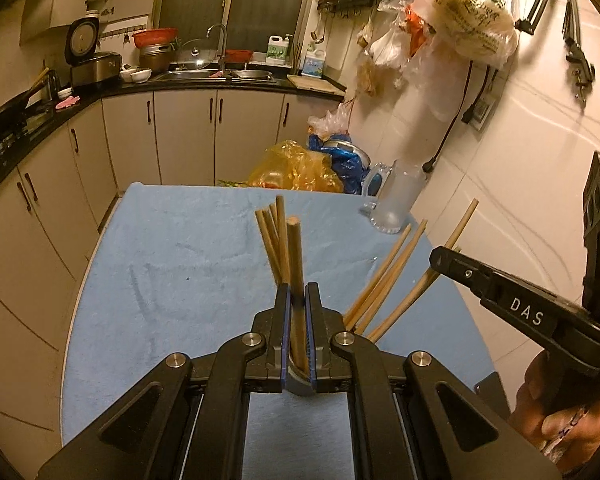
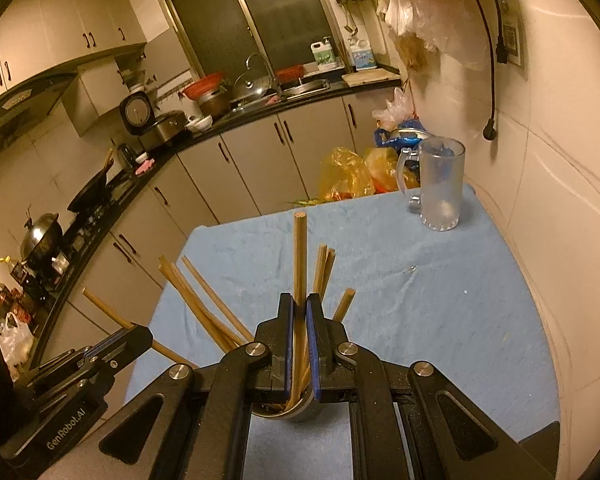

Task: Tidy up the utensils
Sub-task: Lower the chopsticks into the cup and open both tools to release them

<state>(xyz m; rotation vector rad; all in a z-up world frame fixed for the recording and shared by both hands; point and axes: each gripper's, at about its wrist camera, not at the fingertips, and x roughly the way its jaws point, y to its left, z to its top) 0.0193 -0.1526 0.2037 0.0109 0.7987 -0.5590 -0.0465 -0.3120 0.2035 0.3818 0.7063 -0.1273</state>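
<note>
Several wooden chopsticks (image 1: pixel 384 284) stand fanned out in a metal cup (image 2: pixel 300 408) on a blue cloth (image 1: pixel 188 264); the cup rim shows under each gripper. My left gripper (image 1: pixel 298 300) is shut on one upright chopstick (image 1: pixel 296 264). My right gripper (image 2: pixel 299 312) is shut on another upright chopstick (image 2: pixel 299 256). Each gripper shows in the other's view, the right one (image 1: pixel 444 258) at the right, the left one (image 2: pixel 140 336) at the lower left. A frosted glass mug (image 2: pixel 440 184) stands at the far right of the cloth, also in the left wrist view (image 1: pixel 396 204).
The cloth-covered table ends at the far edge (image 1: pixel 236 186) with plastic bags (image 1: pixel 296 168) behind it. A white wall (image 2: pixel 560 200) runs along the right side. Kitchen cabinets (image 1: pixel 180 136) and a counter with a sink line the back and left.
</note>
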